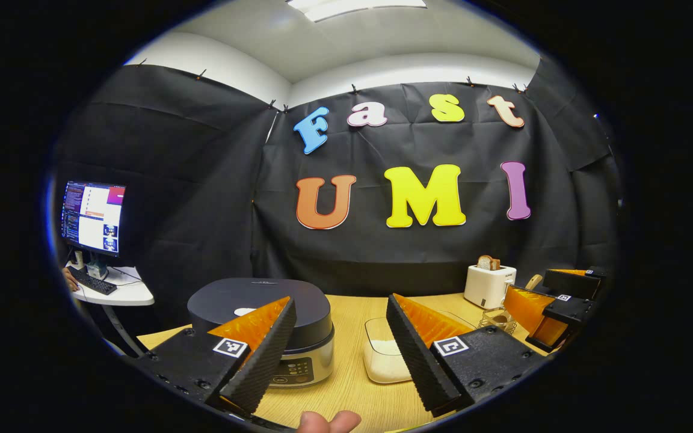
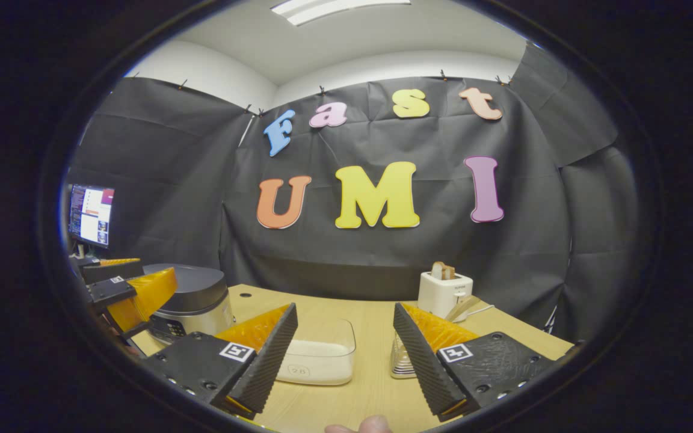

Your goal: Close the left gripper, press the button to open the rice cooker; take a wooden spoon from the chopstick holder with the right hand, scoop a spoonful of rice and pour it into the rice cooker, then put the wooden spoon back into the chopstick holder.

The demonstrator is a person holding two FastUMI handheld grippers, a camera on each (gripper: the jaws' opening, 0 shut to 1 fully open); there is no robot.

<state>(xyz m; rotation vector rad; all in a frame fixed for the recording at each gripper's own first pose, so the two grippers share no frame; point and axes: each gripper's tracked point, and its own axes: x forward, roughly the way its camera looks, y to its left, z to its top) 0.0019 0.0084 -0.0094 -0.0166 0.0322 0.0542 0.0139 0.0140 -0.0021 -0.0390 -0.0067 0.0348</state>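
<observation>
both jaws wide open, holding nothing. rice cooker (image 1: 262,328) lid down on desk (image 1: 346,385), ahead of left gripper (image 1: 337,352). risk: pressing with open jaws straddles button, lid stays shut.

The table (image 1: 346,385) has a light wooden top and stands against the black booth wall. On its left part stands the rice cooker (image 1: 265,328), dark, with its lid down and a control panel on the near side. Just to the right of it lies a clear container of rice (image 1: 385,355). Farther right stands the wire chopstick holder (image 1: 498,319), with a wooden spoon (image 1: 533,281) rising from it. At the far right, near the wall, stands a white toaster (image 1: 489,285) with a slice of bread in the slot.
</observation>
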